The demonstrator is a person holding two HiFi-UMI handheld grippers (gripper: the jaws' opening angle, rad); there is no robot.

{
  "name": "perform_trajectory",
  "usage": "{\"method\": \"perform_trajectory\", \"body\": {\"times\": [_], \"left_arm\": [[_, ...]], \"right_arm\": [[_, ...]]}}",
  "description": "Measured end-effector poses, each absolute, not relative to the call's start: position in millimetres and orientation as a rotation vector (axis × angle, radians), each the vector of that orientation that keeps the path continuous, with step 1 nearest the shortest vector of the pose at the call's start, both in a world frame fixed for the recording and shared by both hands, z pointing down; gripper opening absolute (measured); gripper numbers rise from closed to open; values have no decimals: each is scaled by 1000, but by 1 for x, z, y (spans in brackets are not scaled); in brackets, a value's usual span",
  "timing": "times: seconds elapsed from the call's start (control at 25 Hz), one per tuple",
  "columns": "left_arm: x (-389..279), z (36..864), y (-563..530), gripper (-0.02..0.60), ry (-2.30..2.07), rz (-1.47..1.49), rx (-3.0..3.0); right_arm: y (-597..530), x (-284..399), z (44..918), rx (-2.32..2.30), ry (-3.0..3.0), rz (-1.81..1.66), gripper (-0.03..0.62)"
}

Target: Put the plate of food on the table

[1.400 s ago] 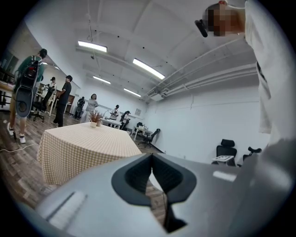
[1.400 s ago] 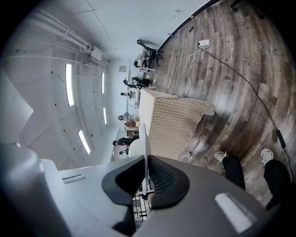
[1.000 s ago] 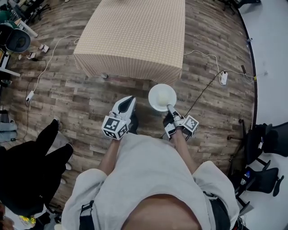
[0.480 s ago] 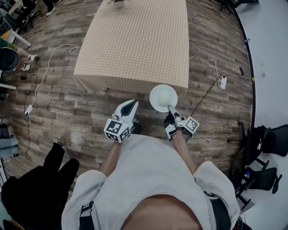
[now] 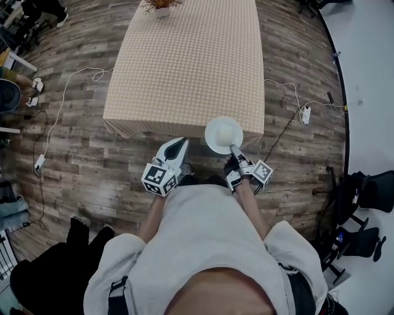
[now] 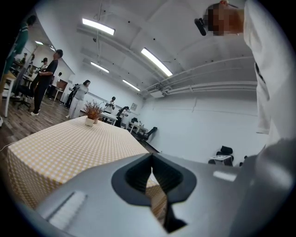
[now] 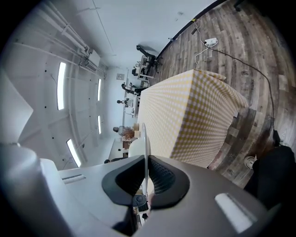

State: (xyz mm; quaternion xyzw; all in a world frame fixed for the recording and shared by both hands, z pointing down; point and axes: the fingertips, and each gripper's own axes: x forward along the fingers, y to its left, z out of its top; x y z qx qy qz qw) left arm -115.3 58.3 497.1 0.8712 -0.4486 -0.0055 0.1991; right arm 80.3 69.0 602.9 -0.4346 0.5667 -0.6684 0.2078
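Observation:
A white plate hangs level just at the near edge of the table, which wears a tan checked cloth. My right gripper is shut on the plate's near rim. In the right gripper view the plate shows edge-on between the pads, with the table beyond. I cannot make out any food on the plate. My left gripper is shut and empty, to the left of the plate and short of the table edge. In the left gripper view its jaws meet with only the table behind them.
A small potted plant stands at the table's far end. Cables and a power strip lie on the wooden floor to the right. A person in black stands at lower left. Black chairs are at the right.
The table has come closer, and the plate now reaches its near edge. Both grippers keep their hold and spacing. The person in black has dropped toward the lower left.

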Motion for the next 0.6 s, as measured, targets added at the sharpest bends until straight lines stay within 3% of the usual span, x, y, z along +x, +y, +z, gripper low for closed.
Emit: {"method": "perform_trajectory", "body": {"times": [0.6], "left_arm": [[-121,506,35,9,-1254,11,2414]], "right_arm": [[37,72,609,-1192,1557,-1872,20]]}}
